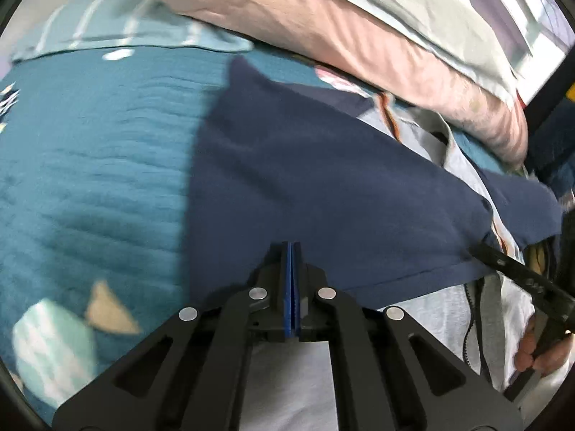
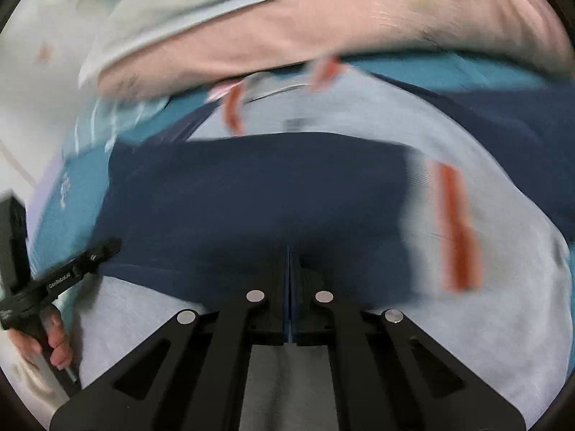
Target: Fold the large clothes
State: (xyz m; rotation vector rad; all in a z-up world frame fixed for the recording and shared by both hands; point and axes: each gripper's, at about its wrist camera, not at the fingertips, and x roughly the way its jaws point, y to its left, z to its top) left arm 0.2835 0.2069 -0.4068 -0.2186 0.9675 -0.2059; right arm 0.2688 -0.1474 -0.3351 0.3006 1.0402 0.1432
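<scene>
A teal quilted bedspread (image 1: 90, 165) covers the bed, with a long pink pillow (image 1: 359, 46) along its far edge, and on it lies the large pale-grey and navy-blue garment with orange stripes (image 2: 503, 215), a navy fold (image 1: 323, 197) laid across its middle toward the bed's near edge. The left gripper (image 1: 291, 248) has its blue-padded fingers (image 1: 287, 287) pressed together at the navy fold's hem, whether pinching cloth I cannot tell. The right gripper (image 2: 289, 251) is likewise closed over the navy fold; white lettering "GenRobot.AI" shows on the left gripper's black arm.
</scene>
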